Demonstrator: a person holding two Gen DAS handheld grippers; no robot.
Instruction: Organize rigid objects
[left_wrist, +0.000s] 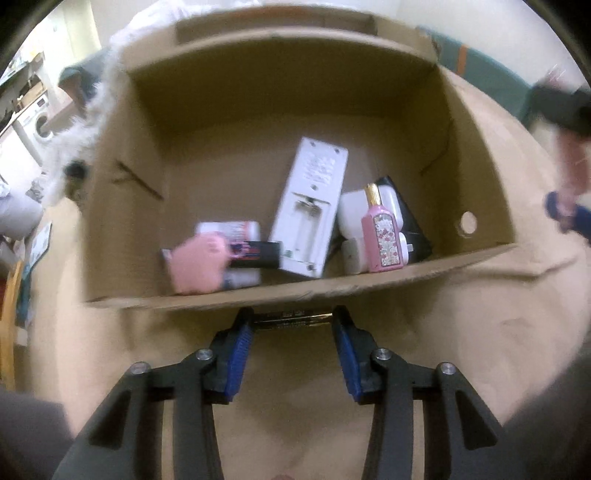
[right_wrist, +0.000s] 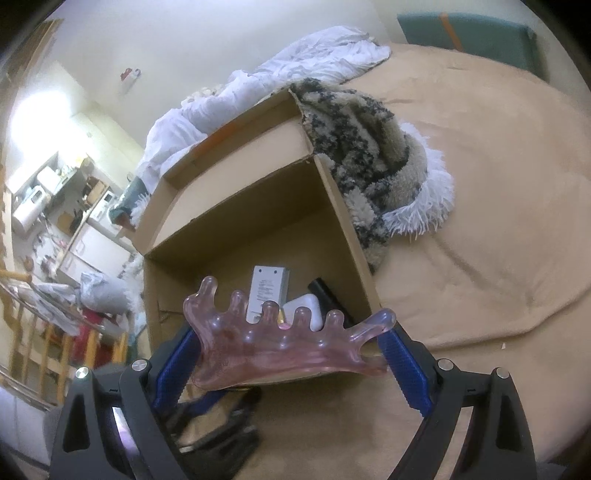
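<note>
My left gripper (left_wrist: 293, 325) is shut on a black and gold battery (left_wrist: 293, 316), held crosswise between the blue pads just in front of the near wall of the open cardboard box (left_wrist: 229, 297). Inside the box lie a white remote (left_wrist: 310, 206) with its battery bay open, a pink perfume bottle (left_wrist: 382, 236), white adapters (left_wrist: 352, 214) and a pink object (left_wrist: 197, 264) on a small package. My right gripper (right_wrist: 288, 341) is shut on a translucent pink comb-shaped massager (right_wrist: 280, 354), held over the box's (right_wrist: 258, 206) near corner. The left gripper (right_wrist: 218, 417) shows blurred below it.
The box stands on a tan bedspread (right_wrist: 480, 221). A shaggy patterned blanket (right_wrist: 373, 158) lies against its right side and white bedding (right_wrist: 258, 92) behind it. A washing machine (left_wrist: 38, 123) and a wooden railing (right_wrist: 40, 332) are off to the left.
</note>
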